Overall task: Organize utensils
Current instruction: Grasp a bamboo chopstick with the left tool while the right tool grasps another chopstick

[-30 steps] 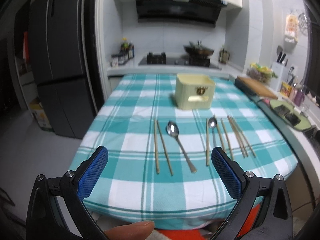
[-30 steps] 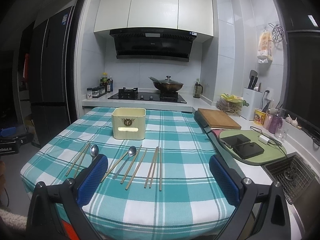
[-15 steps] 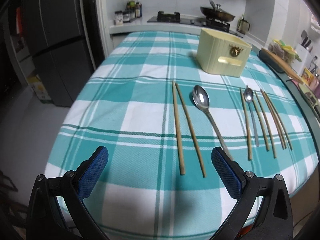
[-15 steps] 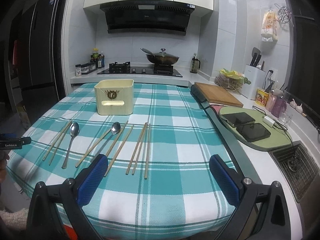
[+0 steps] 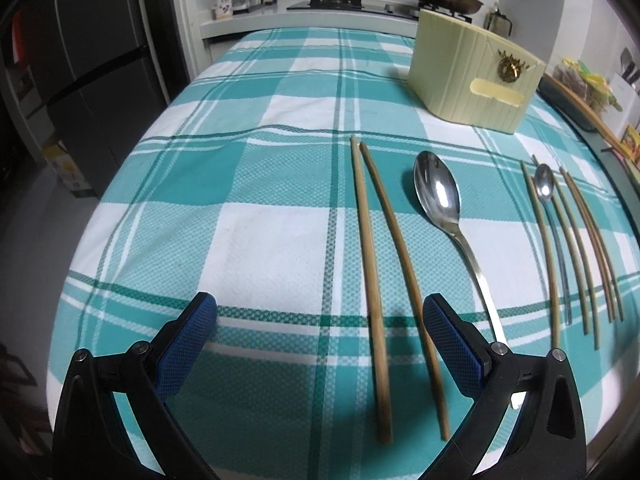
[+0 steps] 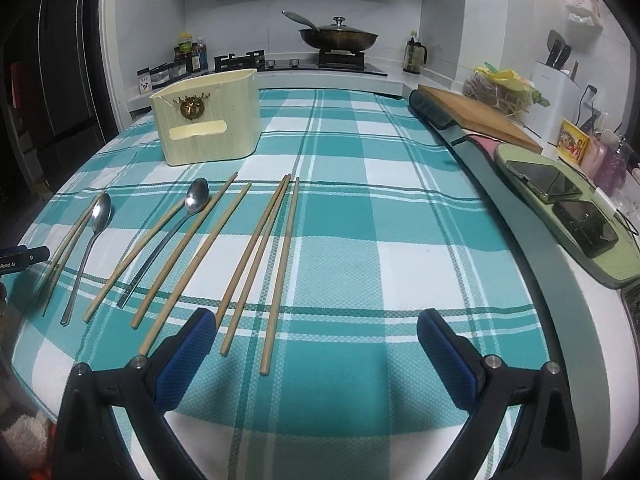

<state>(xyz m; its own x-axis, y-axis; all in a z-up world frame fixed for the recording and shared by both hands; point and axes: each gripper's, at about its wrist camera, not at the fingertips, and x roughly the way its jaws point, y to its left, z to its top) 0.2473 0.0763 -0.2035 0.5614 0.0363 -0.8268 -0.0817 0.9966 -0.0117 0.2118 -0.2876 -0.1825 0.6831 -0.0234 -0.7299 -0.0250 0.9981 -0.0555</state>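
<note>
1. Both tongs stand spread wide with nothing between their blue pads: the left gripper [image 5: 320,344] hangs low over the near edge of the table, and the right gripper [image 6: 316,350] hangs over the near edge further along.
2. Between the left gripper's fingers lie the near ends of a pair of wooden chopsticks [image 5: 370,280], running away from it on the teal checked tablecloth [image 5: 240,184]; the right-hand finger [image 5: 452,344] sits just beside the outer stick.
3. Just right of that pair lies a large steel spoon [image 5: 438,196], bowl up and pointing towards the far side.
4. Further right, a smaller spoon [image 6: 196,200] lies among more chopsticks [image 6: 188,252], its handle crossing between two of them.
5. Three chopsticks [image 6: 264,256] lie close together nearest the right gripper, their near ends just beside its left finger [image 6: 188,356].
6. A cream utensil holder [image 6: 208,116] stands upright on the cloth beyond the row, well apart from both tongs.
7. Off the table's right side a wooden cutting board [image 6: 476,116] rests on the counter, and a lidded wok [image 6: 338,36] sits on the stove behind.
</note>
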